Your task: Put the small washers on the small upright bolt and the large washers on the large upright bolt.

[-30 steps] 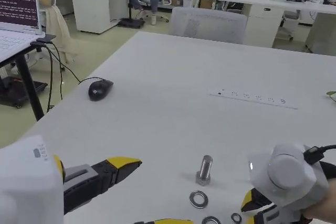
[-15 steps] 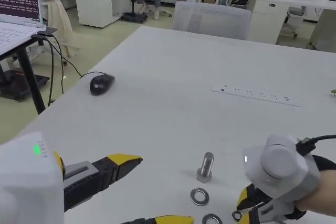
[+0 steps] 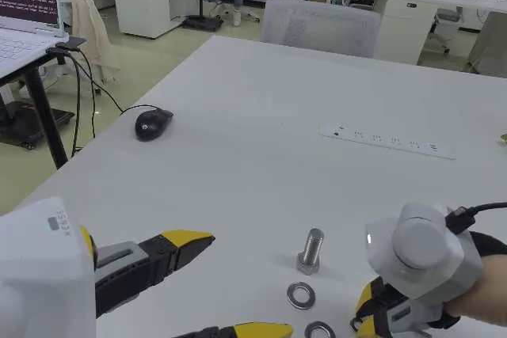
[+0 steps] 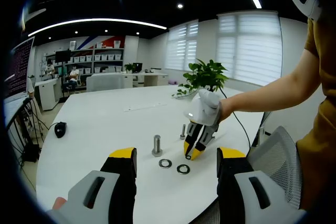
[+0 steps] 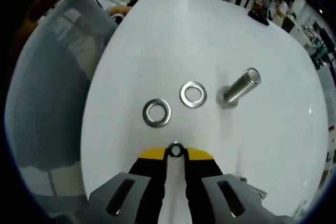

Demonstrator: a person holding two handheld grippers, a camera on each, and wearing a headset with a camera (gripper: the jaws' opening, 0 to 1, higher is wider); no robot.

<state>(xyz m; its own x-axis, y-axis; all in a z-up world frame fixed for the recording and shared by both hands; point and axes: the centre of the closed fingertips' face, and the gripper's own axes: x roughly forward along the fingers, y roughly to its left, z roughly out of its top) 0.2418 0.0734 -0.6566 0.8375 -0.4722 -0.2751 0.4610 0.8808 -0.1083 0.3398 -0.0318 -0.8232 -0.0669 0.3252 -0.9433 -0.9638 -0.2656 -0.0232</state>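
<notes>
R: right gripper [image 5: 176,157] clenched on small washer [image 5: 176,151], rim pinched at jaw tips, hole left free for threading, near large bolt [image 5: 239,88] | L: left gripper [image 4: 177,157] released, idle, near large bolt | large washers [image 5: 193,94] flat beside large bolt | small bolt [image 4: 182,131] upright near large bolt, likely target

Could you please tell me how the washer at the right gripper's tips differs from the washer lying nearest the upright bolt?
The small washer is clearly narrower across than the large washer beside the upright bolt. The small washer is pinched between the shut jaws of the right gripper, while the large washer lies free and flat on the white table, touched by nothing. Both are shiny metal rings with a round hole.
</notes>
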